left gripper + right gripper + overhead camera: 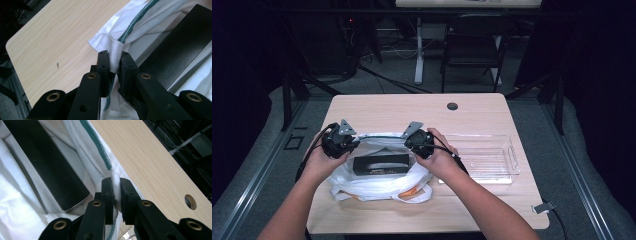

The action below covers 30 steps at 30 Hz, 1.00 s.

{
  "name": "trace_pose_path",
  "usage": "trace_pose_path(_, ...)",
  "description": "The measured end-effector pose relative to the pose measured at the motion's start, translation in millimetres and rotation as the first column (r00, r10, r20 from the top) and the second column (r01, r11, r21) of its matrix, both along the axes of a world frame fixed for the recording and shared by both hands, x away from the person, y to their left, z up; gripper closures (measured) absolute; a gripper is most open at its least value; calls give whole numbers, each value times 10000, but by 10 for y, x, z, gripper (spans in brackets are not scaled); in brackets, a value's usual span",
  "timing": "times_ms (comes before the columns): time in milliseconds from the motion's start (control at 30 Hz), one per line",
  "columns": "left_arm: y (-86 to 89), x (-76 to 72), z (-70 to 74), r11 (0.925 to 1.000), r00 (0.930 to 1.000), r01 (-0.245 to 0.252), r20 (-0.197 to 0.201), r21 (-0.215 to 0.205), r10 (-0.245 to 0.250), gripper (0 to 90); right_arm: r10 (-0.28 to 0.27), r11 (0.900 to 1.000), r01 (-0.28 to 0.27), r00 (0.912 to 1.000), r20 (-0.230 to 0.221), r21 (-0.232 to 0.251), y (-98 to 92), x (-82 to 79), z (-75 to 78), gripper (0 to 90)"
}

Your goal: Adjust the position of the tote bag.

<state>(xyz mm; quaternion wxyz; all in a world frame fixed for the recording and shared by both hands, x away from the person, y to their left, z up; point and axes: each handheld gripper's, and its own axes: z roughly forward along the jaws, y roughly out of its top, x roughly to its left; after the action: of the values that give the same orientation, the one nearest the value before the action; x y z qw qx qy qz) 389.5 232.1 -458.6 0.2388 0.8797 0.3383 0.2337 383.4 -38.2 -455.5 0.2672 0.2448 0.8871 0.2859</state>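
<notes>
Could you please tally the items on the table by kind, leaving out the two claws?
White bag: 1
Black box, lying inside the bag: 1
Clear plastic tray: 1
Total: 3

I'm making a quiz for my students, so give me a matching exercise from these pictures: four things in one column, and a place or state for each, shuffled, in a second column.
Things:
1. black box
2. clear plastic tray
3. left claw
4. round hole

Places or states:
A. near the table's far edge
B. lying inside the white bag
C. shut on the bag's rim
D. on the table, right of the bag

Pairs: 1-B, 2-D, 3-C, 4-A
</notes>
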Motion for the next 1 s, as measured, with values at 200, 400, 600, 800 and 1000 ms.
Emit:
trace_pose_path(200, -2, 32, -16, 10000, 10000, 22, 11, 53, -22, 805, -36, 10000, 36, 9999, -125, -58, 3, 34, -15, 828)
trace_pose_path(400, -6, 64, -42, 9999, 10000, 32, 68, 162, -33, 806, 8, 9995, -10, 10000, -79, -306, 38, 72, -20, 828)
trace_pose_path(600, -19, 105, -72, 9995, 10000, 24, -85, 305, -21, 807, -147, 9986, 139, 9998, -153, -517, 63, 147, -50, 827)
trace_pose_path(800, -41, 147, -105, 9992, 9999, -73, -120, 385, 77, 806, -260, 9975, 242, 9993, -261, -656, 84, 223, -84, 826)
trace_pose_path(1000, -64, 197, -130, 9984, 9994, -173, -280, 542, 188, 805, -334, 9960, 302, 9988, -360, -846, 94, 268, -107, 826)
